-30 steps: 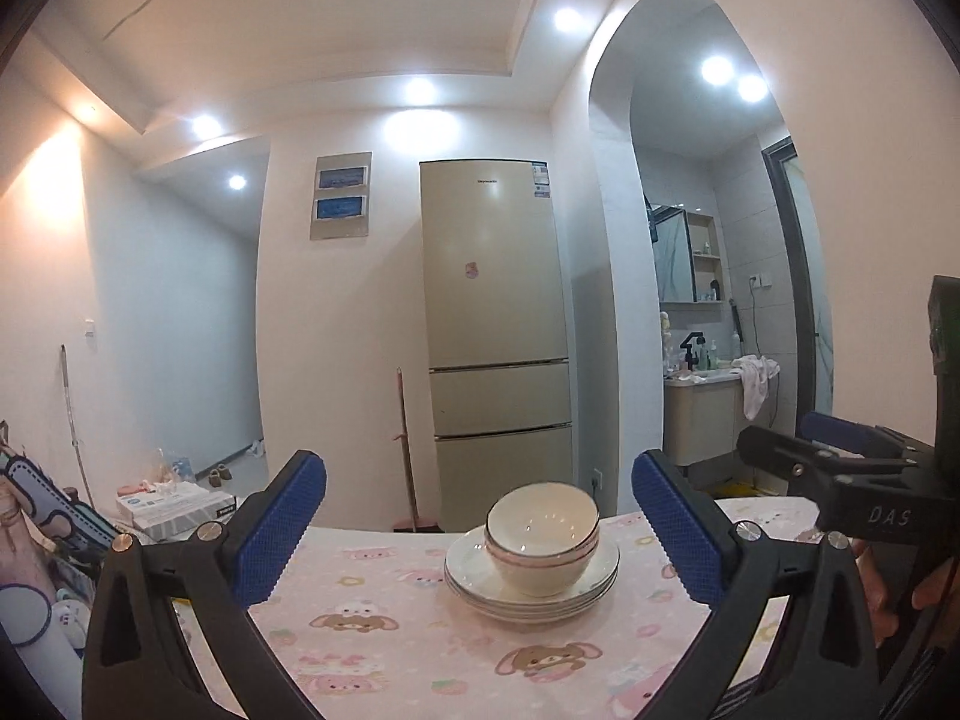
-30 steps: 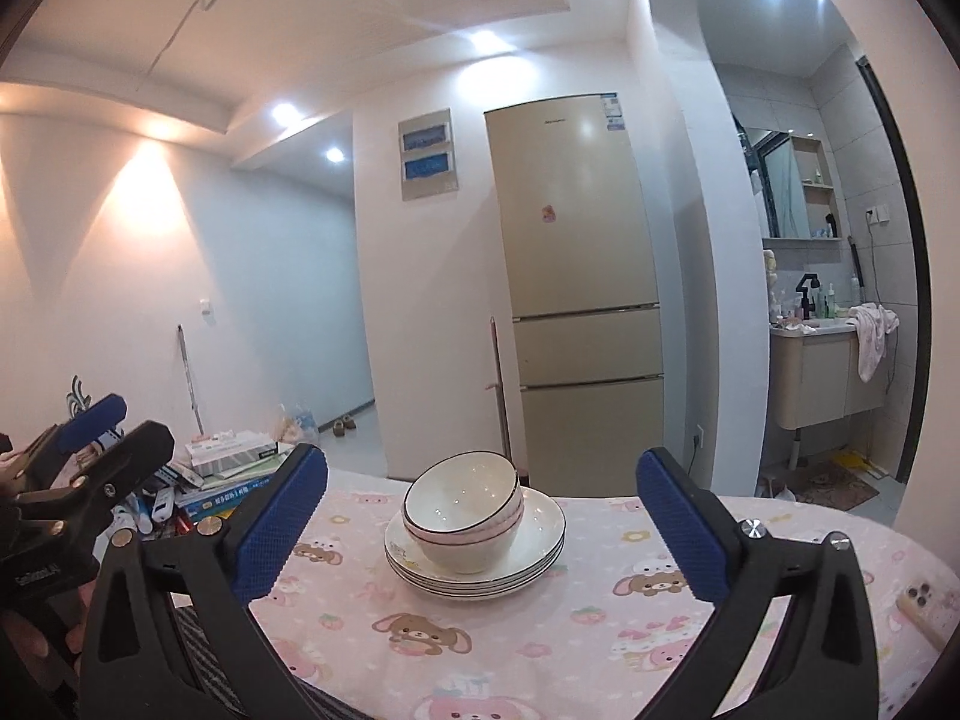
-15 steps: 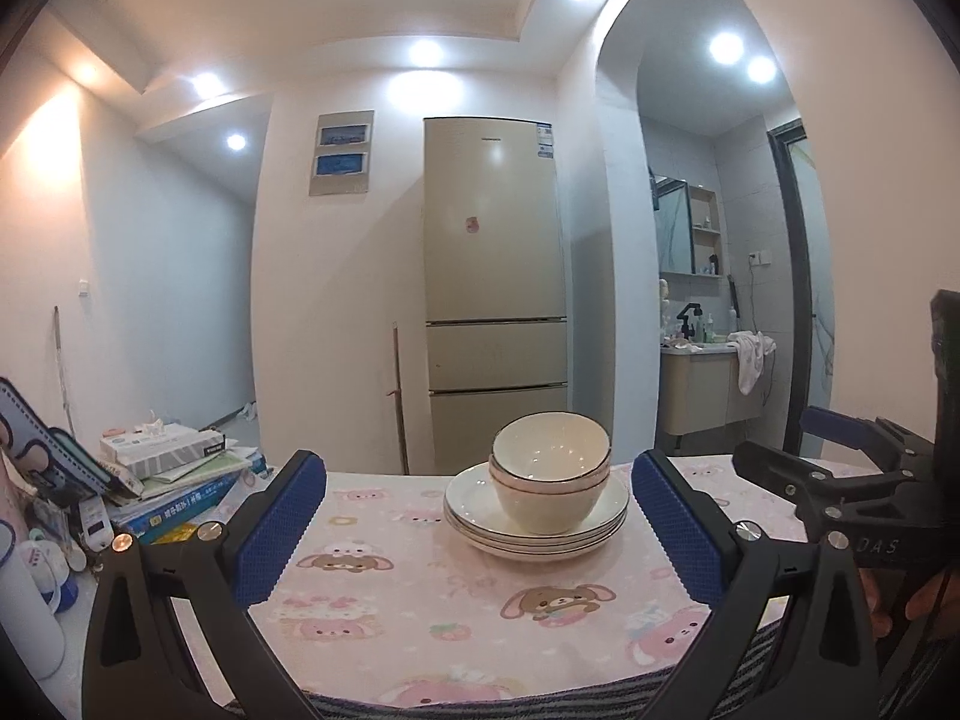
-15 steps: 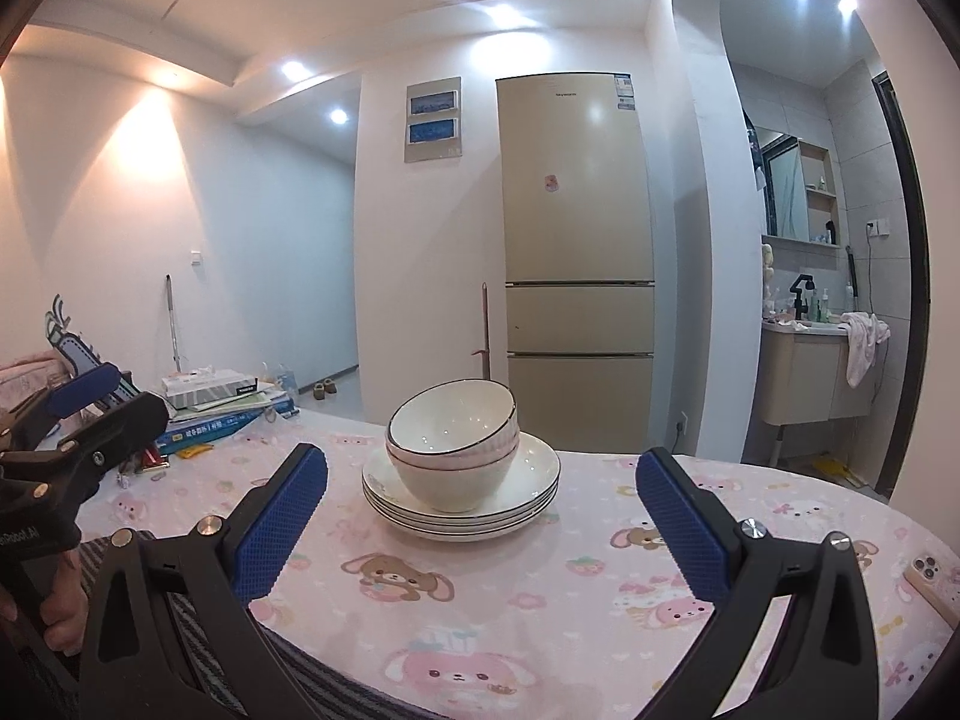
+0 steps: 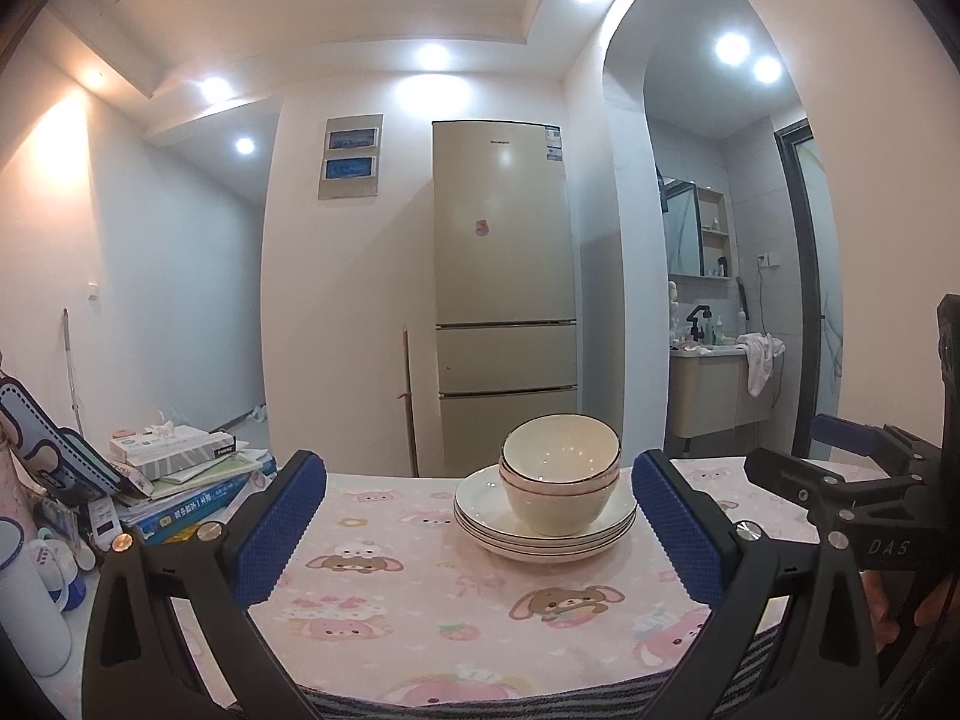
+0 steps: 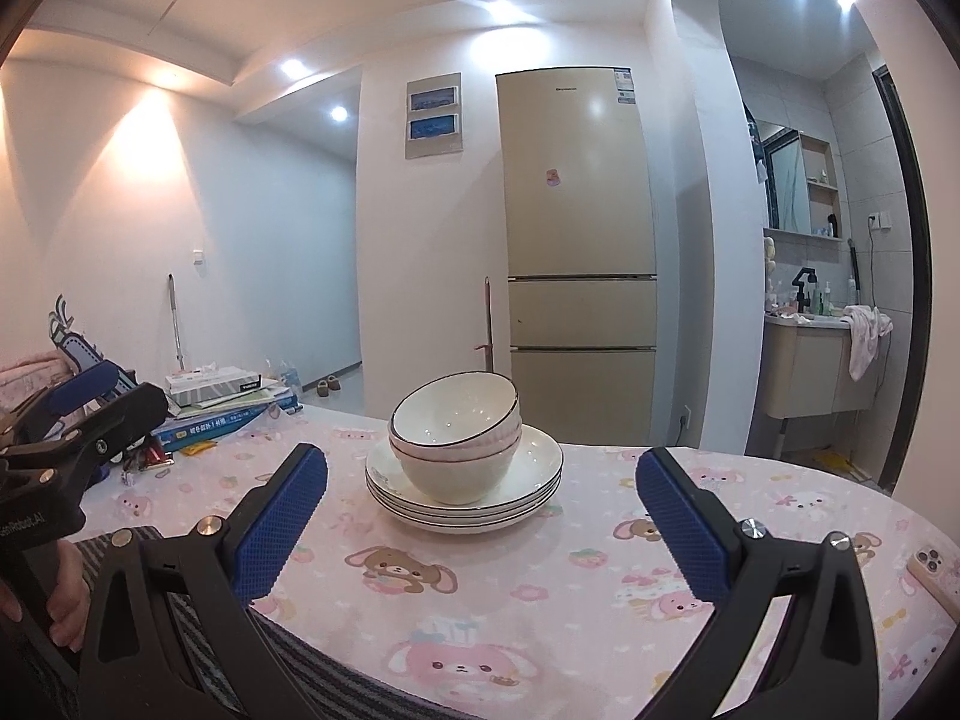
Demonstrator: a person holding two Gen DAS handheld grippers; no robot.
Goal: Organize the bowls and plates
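Bowls (image 5: 559, 480) nest on stacked plates (image 5: 545, 525) ahead of our left tongs (image 5: 480, 531), spread wide and empty. From the right view, our right tongs (image 6: 482, 531) (equally agape) face that stack on the table (image 6: 540, 606).

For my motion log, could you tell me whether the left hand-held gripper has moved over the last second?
Yes. The left hand-held gripper has dropped and pulled back: in its view the fridge sits higher and the table's near edge now shows.
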